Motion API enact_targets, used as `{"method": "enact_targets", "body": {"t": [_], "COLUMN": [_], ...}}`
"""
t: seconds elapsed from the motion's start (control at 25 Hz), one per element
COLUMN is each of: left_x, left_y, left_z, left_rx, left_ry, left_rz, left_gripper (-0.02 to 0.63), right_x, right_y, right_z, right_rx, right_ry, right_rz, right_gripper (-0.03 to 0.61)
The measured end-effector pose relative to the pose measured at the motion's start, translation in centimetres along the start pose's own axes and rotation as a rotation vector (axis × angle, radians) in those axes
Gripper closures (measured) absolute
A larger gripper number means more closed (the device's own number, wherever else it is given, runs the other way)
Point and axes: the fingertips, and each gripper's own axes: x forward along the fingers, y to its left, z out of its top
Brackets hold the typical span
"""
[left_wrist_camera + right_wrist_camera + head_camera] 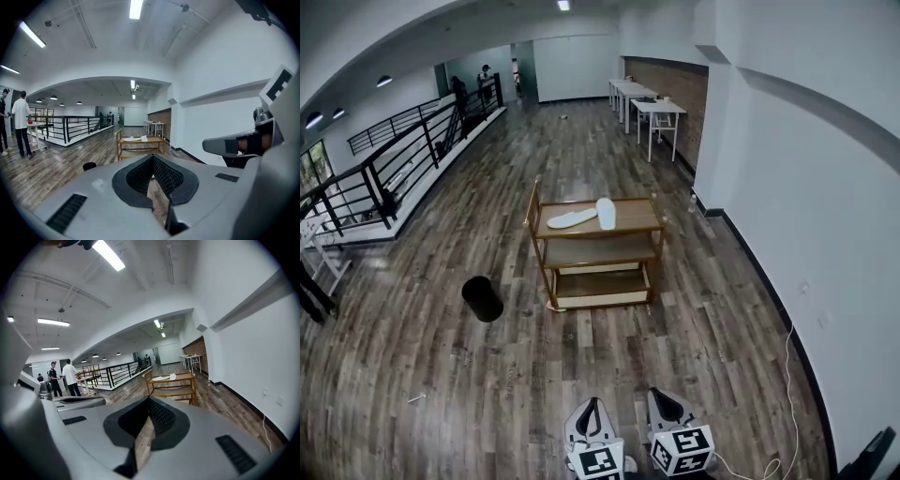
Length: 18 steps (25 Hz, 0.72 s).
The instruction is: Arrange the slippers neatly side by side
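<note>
**Approach to the cart.** My left gripper (592, 405) and right gripper (662, 397) sit low in the head view. Each has its jaws pressed together and holds nothing. Well ahead stands the wooden cart (628, 228). On its top shelf the angled slipper (572, 218) lies crosswise, just beside the straight slipper (607, 213). On arrival I should part one gripper's jaws, pinch the angled slipper's edge and swing it parallel to its mate.

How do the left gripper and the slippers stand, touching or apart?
Apart. Head view: left gripper near the bottom edge, slippers up on the cart, open floor between them.
</note>
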Motion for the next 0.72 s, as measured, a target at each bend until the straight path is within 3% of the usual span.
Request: {"method": "enact_targets", "body": {"t": [0.28,0.72], "left_x": [4.1,12.9], "left_y": [0.4,2.8], "left_z": [0.9,2.9], "left_rx": [0.000,0.023], "left_ry": [0.009,0.021], "left_rz": [0.038,0.028], "left_gripper": [0.612,0.612], "right_x": [3.9,12.1], "right_y": [-2.2,-4.7], "right_z": [1.2,3.8], "right_rx": [0.011,0.022], "right_ry": [0.006,0.004], "right_rz": [0.025,0.018], "right_gripper": [0.580,0.580]}}
